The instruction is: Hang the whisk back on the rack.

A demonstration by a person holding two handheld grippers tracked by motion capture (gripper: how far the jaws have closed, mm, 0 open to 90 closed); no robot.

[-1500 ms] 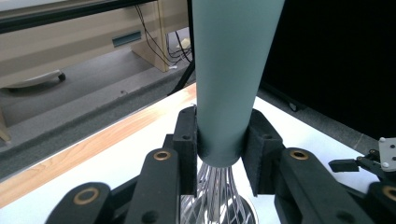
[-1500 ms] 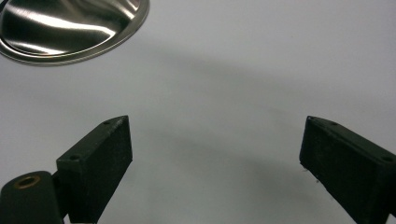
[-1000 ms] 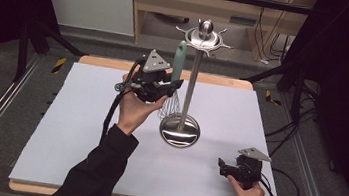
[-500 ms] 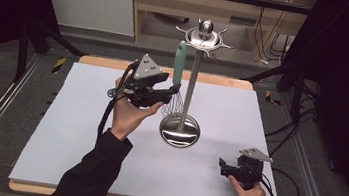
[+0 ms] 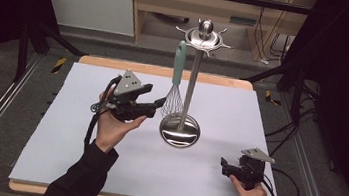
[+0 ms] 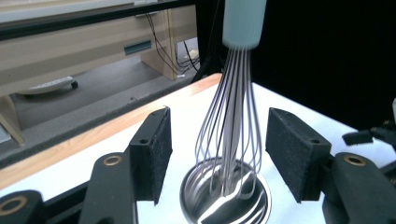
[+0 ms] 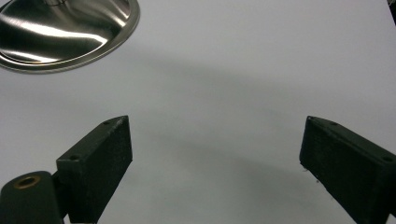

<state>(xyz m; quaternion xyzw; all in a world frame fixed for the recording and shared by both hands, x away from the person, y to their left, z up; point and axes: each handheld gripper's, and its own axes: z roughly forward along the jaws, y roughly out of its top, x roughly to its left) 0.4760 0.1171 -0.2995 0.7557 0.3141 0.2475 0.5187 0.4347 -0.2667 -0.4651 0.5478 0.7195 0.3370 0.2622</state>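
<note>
A: The steel stand [image 5: 190, 85] on the white counter [image 5: 79, 157] is carrying the mint-handled wire whisk [image 5: 176, 85], hanging upright, handle up, wires down.

B: The left hand-held gripper [image 6: 219, 158] has just been opening, empty, straddling the wires, seemingly untouched; brushing them risks unhooking it. The right hand-held gripper [image 7: 212, 163] is sitting open.

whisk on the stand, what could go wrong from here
1. The whisk hangs free from the stand, and the left gripper, whose jaws have just been opening, sits close beside its wires; drawing back carelessly could snag them and swing it off its hook.
2. A knock on the tall, thin stand might tip it.
</note>
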